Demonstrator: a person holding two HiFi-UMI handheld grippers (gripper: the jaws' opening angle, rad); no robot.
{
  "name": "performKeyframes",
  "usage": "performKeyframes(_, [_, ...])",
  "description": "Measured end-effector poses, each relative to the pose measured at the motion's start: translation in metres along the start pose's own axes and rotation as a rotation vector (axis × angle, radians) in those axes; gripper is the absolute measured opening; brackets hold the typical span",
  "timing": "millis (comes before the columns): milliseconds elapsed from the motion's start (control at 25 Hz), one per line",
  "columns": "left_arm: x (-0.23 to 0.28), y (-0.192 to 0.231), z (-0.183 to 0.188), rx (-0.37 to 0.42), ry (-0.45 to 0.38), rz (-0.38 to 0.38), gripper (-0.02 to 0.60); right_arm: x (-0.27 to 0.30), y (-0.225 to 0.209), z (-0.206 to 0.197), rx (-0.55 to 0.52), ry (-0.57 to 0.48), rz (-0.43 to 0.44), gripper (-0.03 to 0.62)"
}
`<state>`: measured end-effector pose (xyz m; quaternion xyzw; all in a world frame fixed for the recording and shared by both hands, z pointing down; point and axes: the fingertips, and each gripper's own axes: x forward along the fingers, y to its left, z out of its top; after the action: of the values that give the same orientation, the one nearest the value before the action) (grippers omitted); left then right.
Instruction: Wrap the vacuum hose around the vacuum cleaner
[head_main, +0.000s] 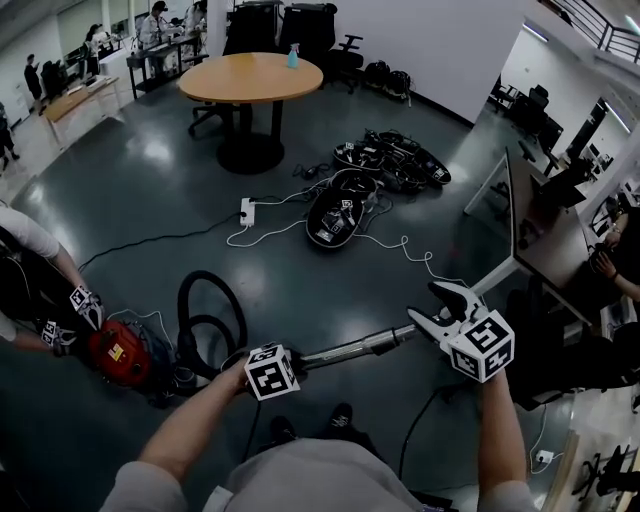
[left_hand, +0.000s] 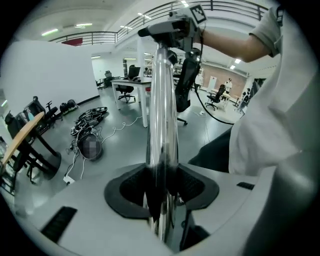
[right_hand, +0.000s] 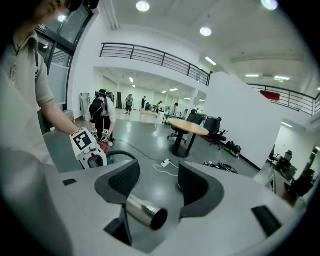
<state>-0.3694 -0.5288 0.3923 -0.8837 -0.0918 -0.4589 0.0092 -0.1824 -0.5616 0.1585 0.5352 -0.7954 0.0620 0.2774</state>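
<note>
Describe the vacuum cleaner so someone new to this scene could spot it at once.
From the round wooden table at the top of the head view, come down the dark floor to the lower left. The vacuum cleaner lies there beside a looped black hose; it is the only red thing on the floor, unlike the black gear heap.

Round table (head_main: 250, 78), white power strip (head_main: 246, 210)

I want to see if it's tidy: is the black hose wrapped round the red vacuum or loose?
Loose: the hose loops beside the vacuum cleaner, not round it.
</note>
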Motion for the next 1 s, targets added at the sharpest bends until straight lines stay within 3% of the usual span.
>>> performKeyframes(200, [-0.002, 0.028, -0.01, -0.114, -0.012, 0.061, 0.169, 0.001, 0.033, 0.014, 0.017, -0.082, 0.034, 0.255])
performKeyframes(560, [0.003, 0.062, -0.03, -0.352, -0.038, 0.138, 0.169, 0.086, 0.107, -0.023, 0.087, 0.059, 0.329, 0.255])
performKeyframes(800, [0.004, 0.101, -0.047, -0.552, -0.038, 0.201, 0.169, 0.151, 0.103, -0.033, 0.086, 0.117, 0.494, 0.255])
performKeyframes(1000, [0.007, 0.129, -0.054, -0.7, -0.026, 0.262, 0.169, 0.202, 0.096, -0.035, -0.008, 0.168, 0.63, 0.255])
